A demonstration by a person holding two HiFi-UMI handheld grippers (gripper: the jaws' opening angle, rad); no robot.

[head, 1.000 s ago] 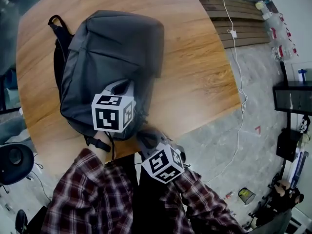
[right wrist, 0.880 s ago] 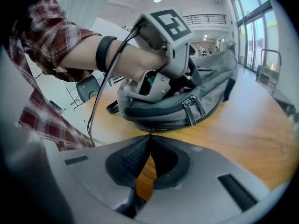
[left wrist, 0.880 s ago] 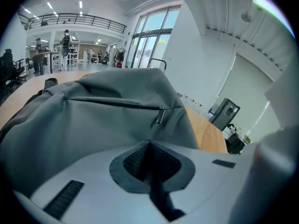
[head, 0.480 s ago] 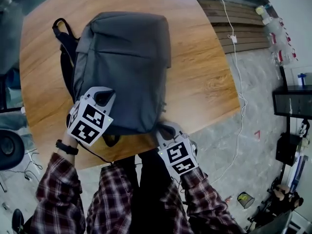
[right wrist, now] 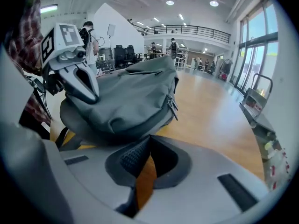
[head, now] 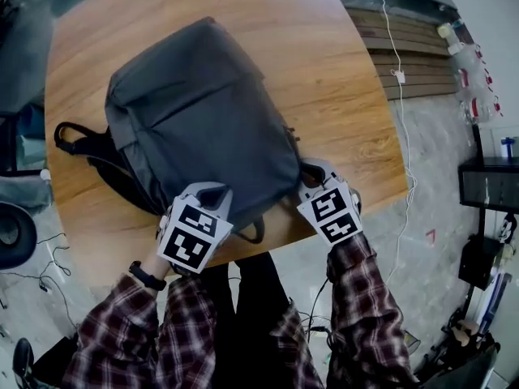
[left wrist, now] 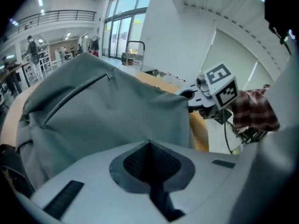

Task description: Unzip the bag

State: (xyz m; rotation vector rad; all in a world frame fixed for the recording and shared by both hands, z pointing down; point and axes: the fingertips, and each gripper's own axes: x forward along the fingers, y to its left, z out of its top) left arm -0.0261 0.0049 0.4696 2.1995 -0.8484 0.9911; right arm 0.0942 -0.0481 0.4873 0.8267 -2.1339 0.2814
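Bag (head: pixel 203 112) has rotated; zipper pulls (right wrist: pixel 173 105) now face my right gripper (right wrist: pixel 148 139). Left gripper (left wrist: pixel 149 143) and right: jaws together, empty. Unzipping not started.

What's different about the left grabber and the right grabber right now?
The left gripper sits at the bag's near corner; the right gripper is beside the bag, over bare wooden table. The right gripper is close to the zipper pulls; the left gripper is across the bag from them. Both have their jaws together, holding nothing.
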